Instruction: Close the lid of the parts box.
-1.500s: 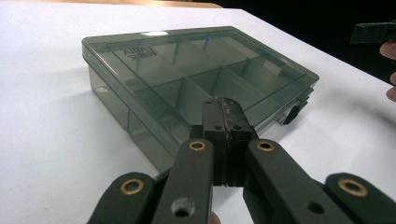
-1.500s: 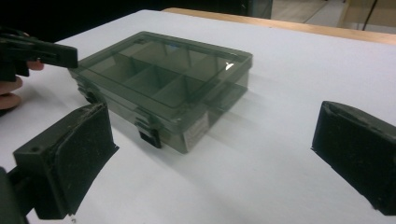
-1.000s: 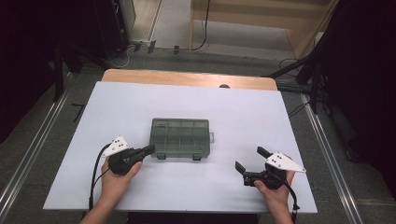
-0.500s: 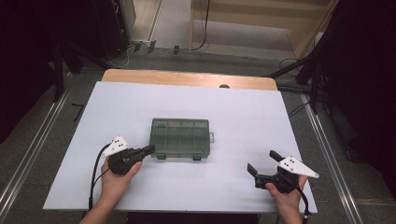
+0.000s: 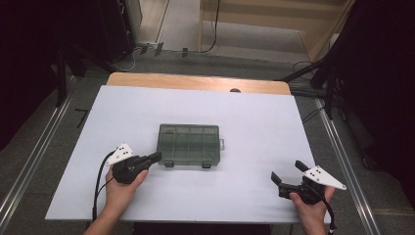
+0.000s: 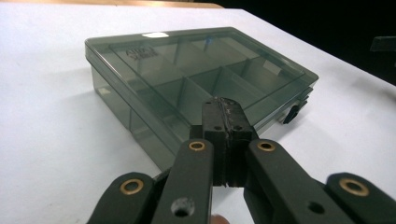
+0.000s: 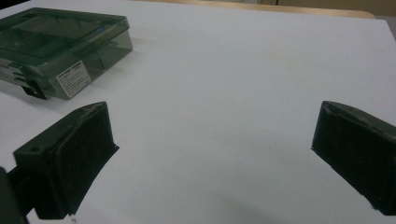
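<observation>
A smoky-green clear compartment box (image 5: 190,144) lies shut at the middle of the white table (image 5: 254,122). My left gripper (image 5: 154,157) is shut with nothing in it, its tips at the box's near left corner. From the left gripper view the box (image 6: 196,79) fills the scene just beyond the closed tips (image 6: 224,109). My right gripper (image 5: 288,172) stands open near the front right edge, well apart from the box. In the right gripper view the box (image 7: 56,46) lies far to the left, with a white label on its side.
A wooden strip (image 5: 195,82) runs along the table's far edge. Metal rails (image 5: 342,147) flank both sides of the table. Black stands and cables sit on the floor behind.
My right gripper has drawn back toward the front right corner, away from the box. The left gripper has stayed at the box's corner.
</observation>
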### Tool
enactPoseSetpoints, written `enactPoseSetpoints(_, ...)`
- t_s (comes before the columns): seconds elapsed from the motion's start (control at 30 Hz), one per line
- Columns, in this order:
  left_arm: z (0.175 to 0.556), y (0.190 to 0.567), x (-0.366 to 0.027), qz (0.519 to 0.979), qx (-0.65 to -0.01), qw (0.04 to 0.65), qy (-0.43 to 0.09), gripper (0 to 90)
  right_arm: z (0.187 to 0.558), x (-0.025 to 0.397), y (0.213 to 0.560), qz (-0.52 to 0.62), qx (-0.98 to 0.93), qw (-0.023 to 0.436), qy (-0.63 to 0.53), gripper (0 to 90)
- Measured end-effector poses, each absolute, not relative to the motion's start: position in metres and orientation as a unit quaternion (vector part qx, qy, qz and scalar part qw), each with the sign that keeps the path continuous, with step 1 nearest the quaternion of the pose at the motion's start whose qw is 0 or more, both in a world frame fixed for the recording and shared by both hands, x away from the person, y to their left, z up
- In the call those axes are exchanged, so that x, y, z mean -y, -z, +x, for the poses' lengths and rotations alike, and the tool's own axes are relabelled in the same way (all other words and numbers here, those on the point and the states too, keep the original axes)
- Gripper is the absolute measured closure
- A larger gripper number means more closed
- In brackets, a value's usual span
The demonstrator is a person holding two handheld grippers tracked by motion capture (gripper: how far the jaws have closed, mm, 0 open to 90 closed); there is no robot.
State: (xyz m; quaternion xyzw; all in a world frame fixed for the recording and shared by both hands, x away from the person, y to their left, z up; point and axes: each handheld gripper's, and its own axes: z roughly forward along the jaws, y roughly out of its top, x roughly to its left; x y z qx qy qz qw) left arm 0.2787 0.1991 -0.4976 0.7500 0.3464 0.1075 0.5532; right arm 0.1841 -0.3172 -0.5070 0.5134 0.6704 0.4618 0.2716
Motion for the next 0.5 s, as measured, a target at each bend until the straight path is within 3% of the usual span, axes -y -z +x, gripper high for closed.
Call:
enactPoseSetpoints(0.07, 0.277, 0.494, -0.201, 0.749, -0.34, 0.557, -0.115, 89.0, 0.184, 0.318, 0.507, 0.514, -0.67, 0.27, -0.463, 0.0)
enactPoseSetpoints(0.2, 0.273, 0.488, -0.205, 0.736, -0.344, 0.568, -0.134, 69.6, 0.185, 0.318, 0.509, 0.517, -0.669, 0.267, -0.462, 0.0)
enactPoseSetpoints(0.3, 0.272, 0.485, -0.209, 0.74, -0.347, 0.558, -0.144, 45.5, 0.185, 0.319, 0.509, 0.516, -0.67, 0.267, -0.462, 0.0)
enactPoseSetpoints(0.5, 0.267, 0.48, -0.219, 0.74, -0.346, 0.56, -0.139, 20.8, 0.185, 0.318, 0.51, 0.516, -0.671, 0.266, -0.462, 0.0)
